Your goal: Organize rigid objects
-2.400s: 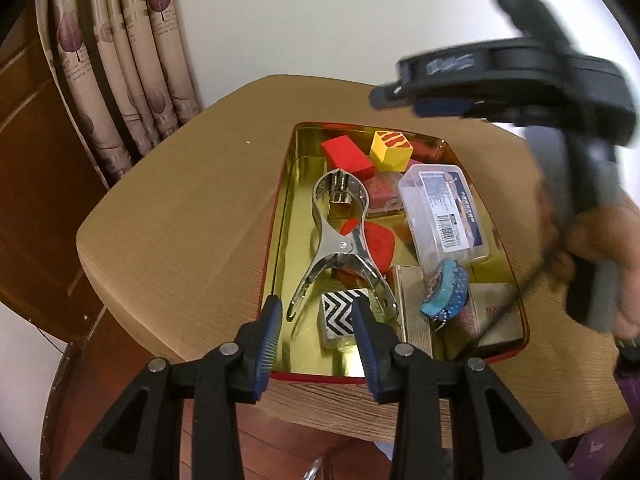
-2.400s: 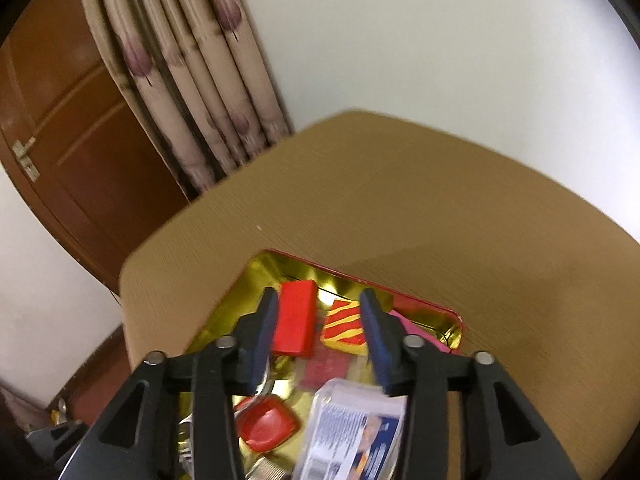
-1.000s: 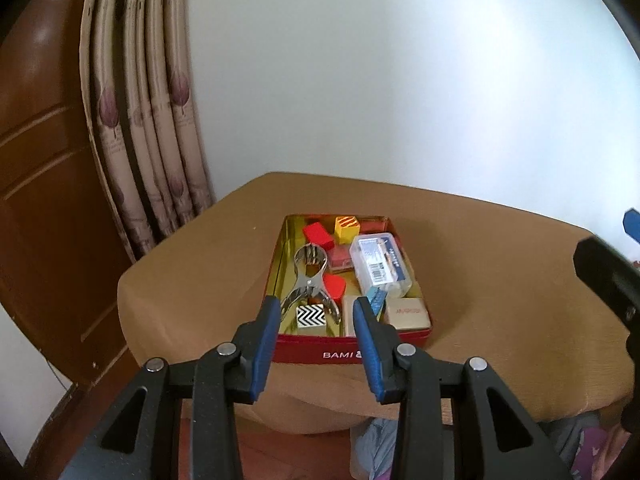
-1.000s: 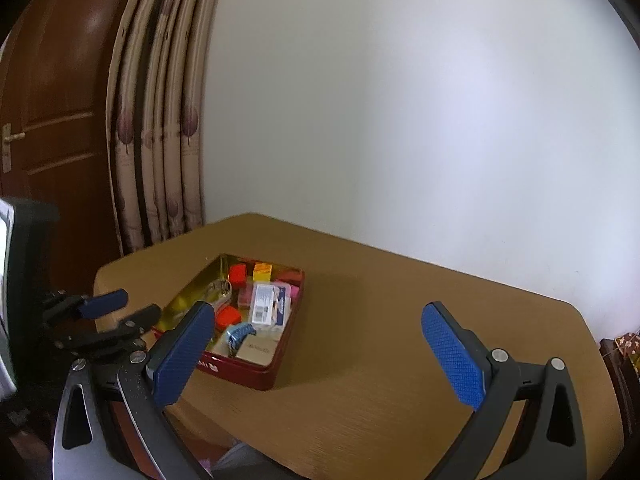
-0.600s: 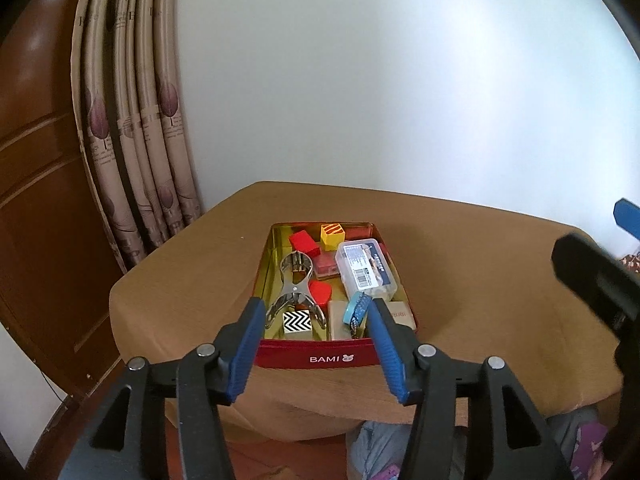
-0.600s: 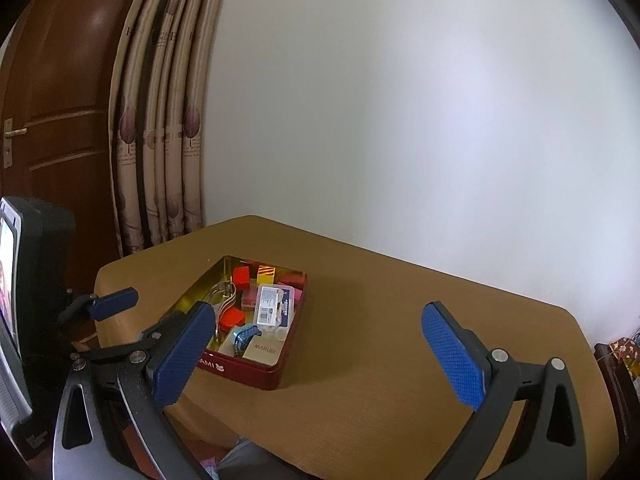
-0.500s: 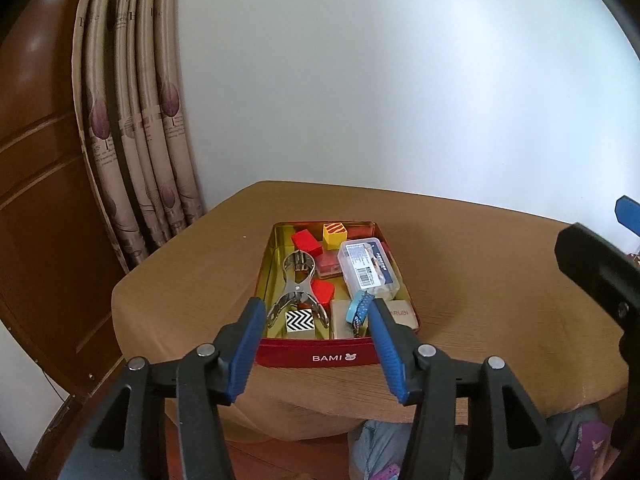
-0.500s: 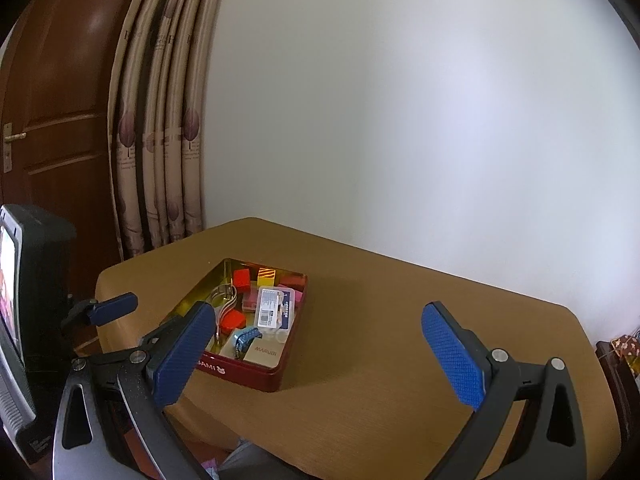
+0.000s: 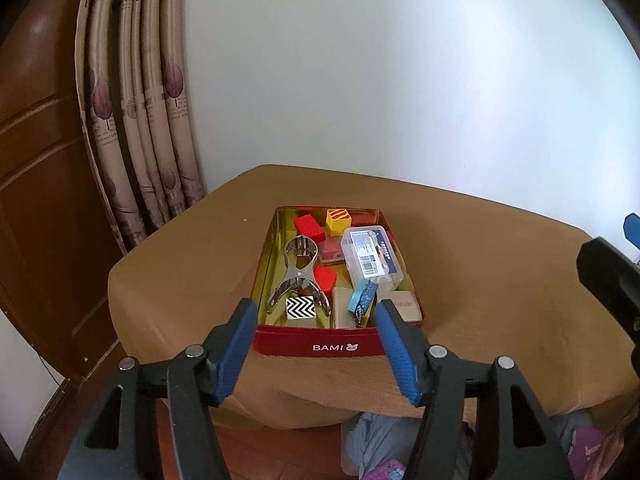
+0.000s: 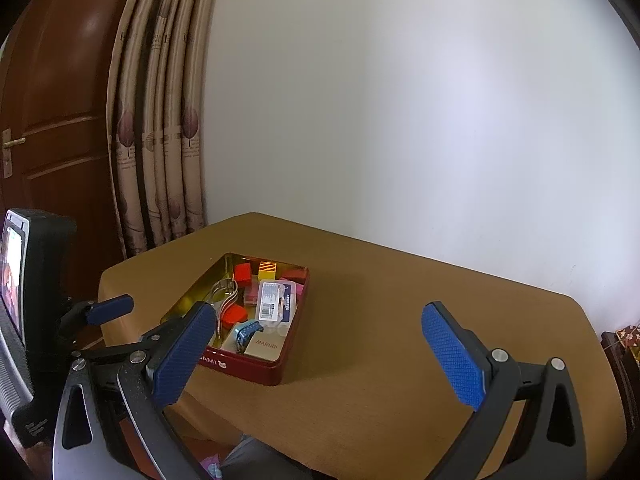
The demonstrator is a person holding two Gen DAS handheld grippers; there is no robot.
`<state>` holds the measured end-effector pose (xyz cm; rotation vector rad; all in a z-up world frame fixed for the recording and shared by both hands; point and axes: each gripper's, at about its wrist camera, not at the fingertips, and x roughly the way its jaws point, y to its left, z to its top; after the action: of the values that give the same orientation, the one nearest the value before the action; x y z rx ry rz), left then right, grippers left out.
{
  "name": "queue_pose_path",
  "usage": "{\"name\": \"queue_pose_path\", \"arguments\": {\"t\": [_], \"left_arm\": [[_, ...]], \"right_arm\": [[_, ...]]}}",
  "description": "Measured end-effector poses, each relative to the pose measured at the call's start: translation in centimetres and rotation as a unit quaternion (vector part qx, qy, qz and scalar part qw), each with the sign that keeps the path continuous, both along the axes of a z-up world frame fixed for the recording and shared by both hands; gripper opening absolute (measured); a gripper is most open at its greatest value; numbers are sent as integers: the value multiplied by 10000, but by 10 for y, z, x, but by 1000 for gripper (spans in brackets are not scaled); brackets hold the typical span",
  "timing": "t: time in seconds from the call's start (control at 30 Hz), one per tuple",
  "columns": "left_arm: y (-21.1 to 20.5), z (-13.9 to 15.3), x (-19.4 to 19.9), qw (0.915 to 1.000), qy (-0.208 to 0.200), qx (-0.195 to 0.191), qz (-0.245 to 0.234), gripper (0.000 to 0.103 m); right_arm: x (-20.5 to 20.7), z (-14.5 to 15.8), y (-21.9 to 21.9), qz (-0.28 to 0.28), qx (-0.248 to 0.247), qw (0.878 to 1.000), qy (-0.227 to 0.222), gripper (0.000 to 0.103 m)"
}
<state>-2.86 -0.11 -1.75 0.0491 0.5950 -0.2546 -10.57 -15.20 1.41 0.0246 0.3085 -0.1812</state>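
On the brown tabletop [image 9: 480, 264] near its left end sits the red tin [image 9: 316, 346], gold inside, filled with small rigid objects. The right gripper [image 10: 320, 354] stands spread wide with nothing between its blue pads, well back from the tin. The left gripper [image 9: 316, 344] has just been opening and grips nothing; its fingers frame the tin's near wall without touching. The metal clamp [image 9: 298, 276] hides part of a red block [image 9: 325, 278]; items under the clear plastic case [image 9: 370, 256] are hard to make out.

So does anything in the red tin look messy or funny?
A bit. The things in the tin lie jumbled, not in rows: the clear box sits tilted on top of others, and the blue clip leans against it. Nothing has spilled onto the table, and nothing looks broken.
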Motion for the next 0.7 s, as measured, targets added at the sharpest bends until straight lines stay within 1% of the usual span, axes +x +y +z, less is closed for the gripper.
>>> {"name": "queue_pose_path", "arguments": {"t": [0.17, 0.33, 0.5, 0.7], "left_arm": [[0, -3, 3, 9999, 130, -24, -37, 63], [5, -5, 7, 9996, 244, -159, -5, 63], [5, -8, 12, 9993, 350, -110, 40, 63], [7, -8, 15, 9992, 356, -61, 146, 63]], "right_arm": [[0, 0, 1, 9, 5, 10000, 3, 103], [2, -2, 2, 54, -9, 10000, 42, 103], [5, -7, 4, 75, -47, 9999, 128, 103], [9, -13, 1, 109, -9, 9997, 224, 103]]}}
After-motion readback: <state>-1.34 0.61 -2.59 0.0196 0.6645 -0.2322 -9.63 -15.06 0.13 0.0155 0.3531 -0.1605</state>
